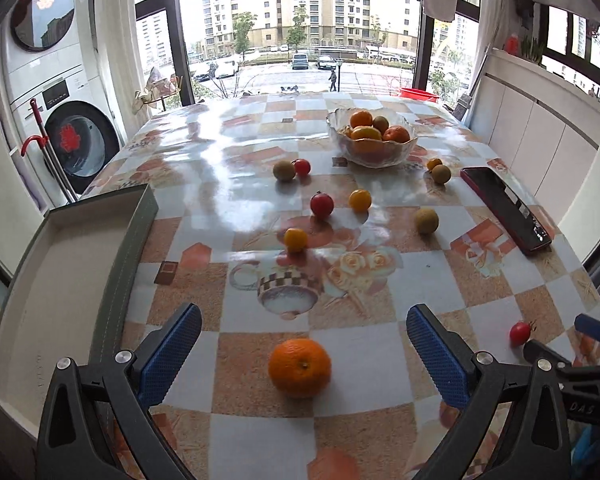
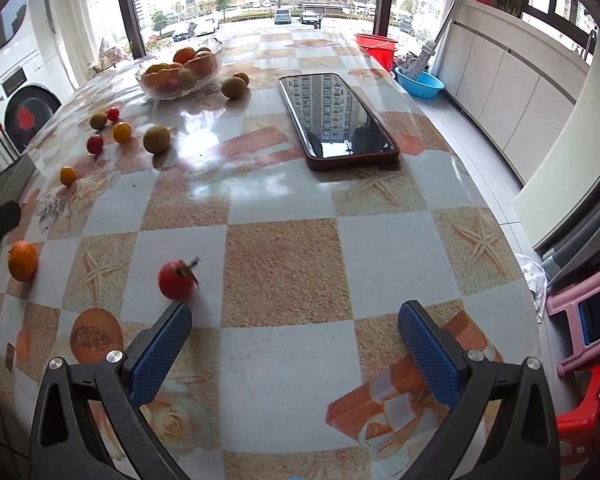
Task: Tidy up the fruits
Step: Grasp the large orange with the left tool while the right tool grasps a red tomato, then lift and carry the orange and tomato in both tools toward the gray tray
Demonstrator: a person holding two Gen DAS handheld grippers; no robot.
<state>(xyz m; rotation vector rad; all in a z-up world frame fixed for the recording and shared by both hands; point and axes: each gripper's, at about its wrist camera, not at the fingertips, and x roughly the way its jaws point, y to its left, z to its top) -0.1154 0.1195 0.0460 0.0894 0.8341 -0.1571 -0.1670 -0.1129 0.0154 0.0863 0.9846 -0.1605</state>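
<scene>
An orange (image 1: 299, 367) lies on the checked tablecloth between the blue pads of my open left gripper (image 1: 304, 322), untouched. It shows again as the orange (image 2: 22, 261) at the right wrist view's left edge. A red tomato (image 2: 176, 279) with a stem sits just ahead of the left finger of my open right gripper (image 2: 296, 320), which holds nothing. Small fruits are scattered mid-table: a red one (image 1: 322, 204), a yellow one (image 1: 359, 199), a green-brown one (image 1: 426, 220). A glass bowl (image 1: 374, 156) at the far side holds several oranges.
An open grey box (image 1: 52, 264) sits at the table's left edge. A phone in a red case (image 2: 336, 120) lies on the right side. Beyond the table stand a washing machine (image 1: 76, 140), white cabinets (image 2: 512, 92), a blue basin (image 2: 420, 84) and a pink stool (image 2: 588, 320).
</scene>
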